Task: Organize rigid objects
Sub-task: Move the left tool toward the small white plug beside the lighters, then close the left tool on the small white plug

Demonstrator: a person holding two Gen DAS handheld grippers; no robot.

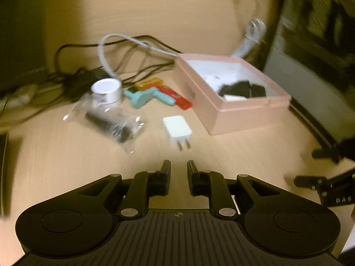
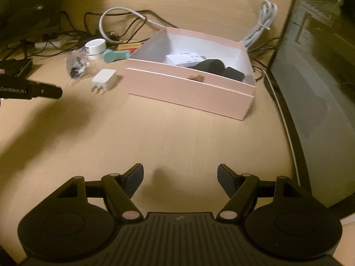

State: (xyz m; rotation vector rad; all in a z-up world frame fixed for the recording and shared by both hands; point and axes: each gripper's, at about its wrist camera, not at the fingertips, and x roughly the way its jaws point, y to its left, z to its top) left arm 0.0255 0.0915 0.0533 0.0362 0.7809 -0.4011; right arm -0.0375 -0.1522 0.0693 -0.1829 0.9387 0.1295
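A pink box stands open on the wooden desk with black and white items inside. A white plug charger lies left of it. Behind lie a clear bag with a dark item, a white round tin, a teal tool and a red piece. My left gripper is empty, its jaws a narrow gap apart, just short of the charger. My right gripper is wide open and empty, well in front of the box.
Black and white cables tangle behind the objects. A dark monitor or panel stands along the right edge. The left gripper's body shows at the left of the right wrist view.
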